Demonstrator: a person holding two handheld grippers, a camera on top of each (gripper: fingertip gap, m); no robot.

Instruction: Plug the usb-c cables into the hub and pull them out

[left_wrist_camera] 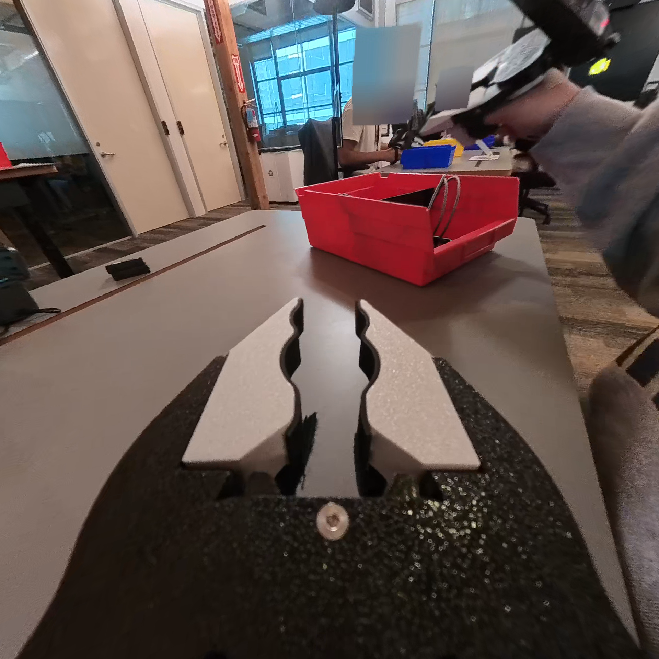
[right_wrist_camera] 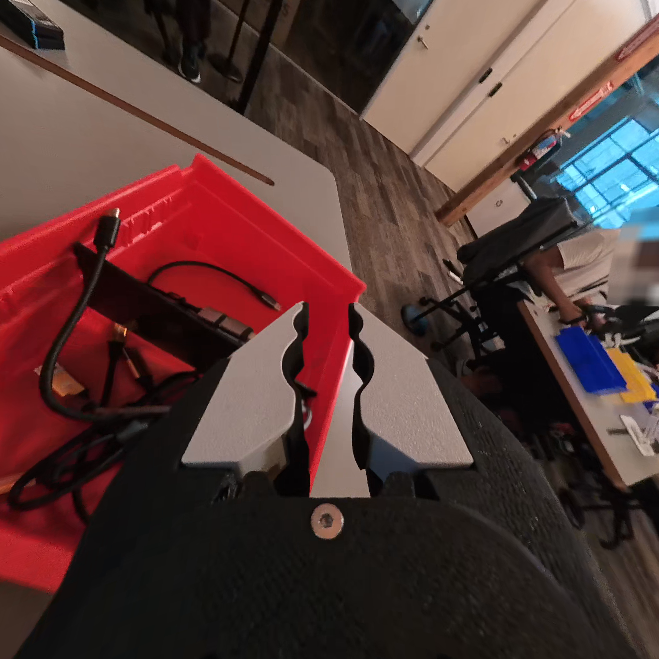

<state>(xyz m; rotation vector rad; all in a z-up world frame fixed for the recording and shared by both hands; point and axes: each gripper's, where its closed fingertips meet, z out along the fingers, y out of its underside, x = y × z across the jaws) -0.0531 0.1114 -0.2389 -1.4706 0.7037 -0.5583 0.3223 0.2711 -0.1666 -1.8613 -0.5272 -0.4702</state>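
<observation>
Grey worktop (left_wrist_camera: 149,356) carrying a red bin (left_wrist_camera: 371,231). Inside the bin: black hub (right_wrist_camera: 157,313) among tangled usb-c cables (right_wrist_camera: 67,356). Left tool (left_wrist_camera: 330,306) low over bare worktop, fingers apart, empty. Right tool (right_wrist_camera: 328,306) above the bin's edge, fingers apart, empty.

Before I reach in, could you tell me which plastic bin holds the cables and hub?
The red plastic bin on the near table; the blue bin and yellow bin sit on the far desk.

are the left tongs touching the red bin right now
Apart. The left wrist view shows bare table between the tips of the left tongs and the red bin, which sits farther back.
</observation>
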